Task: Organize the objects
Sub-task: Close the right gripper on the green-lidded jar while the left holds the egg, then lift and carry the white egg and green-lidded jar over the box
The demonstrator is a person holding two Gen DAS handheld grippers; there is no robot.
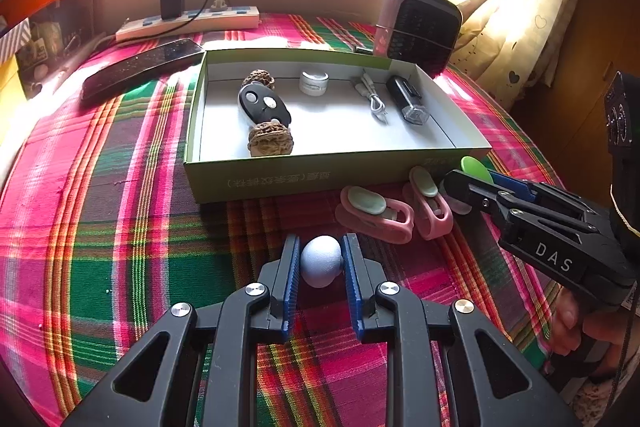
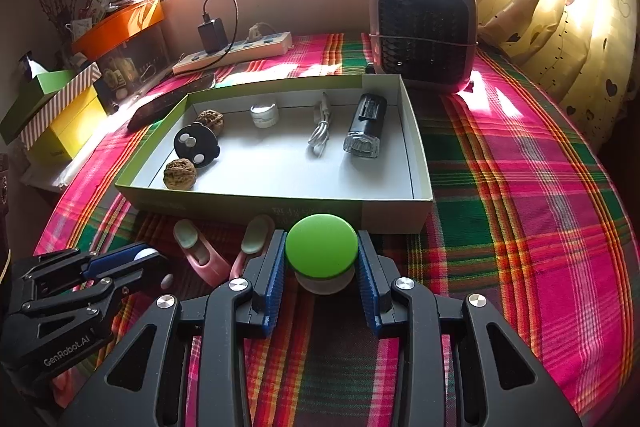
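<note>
Pale blue egg point(image 1: 321, 261) clamped in left hand-held gripper point(image 1: 321, 259); green-lidded jar point(image 2: 322, 253) clamped in right hand-held gripper point(image 2: 322, 259). Both best lifted clear over box point(image 2: 280, 205) wall, set in bare middle.

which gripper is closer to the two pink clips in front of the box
Right, by a narrow margin. The right gripper, shut on the green-lidded jar, sits beside the nearer of the pink clips. The left gripper holds the pale ball slightly farther off.
</note>
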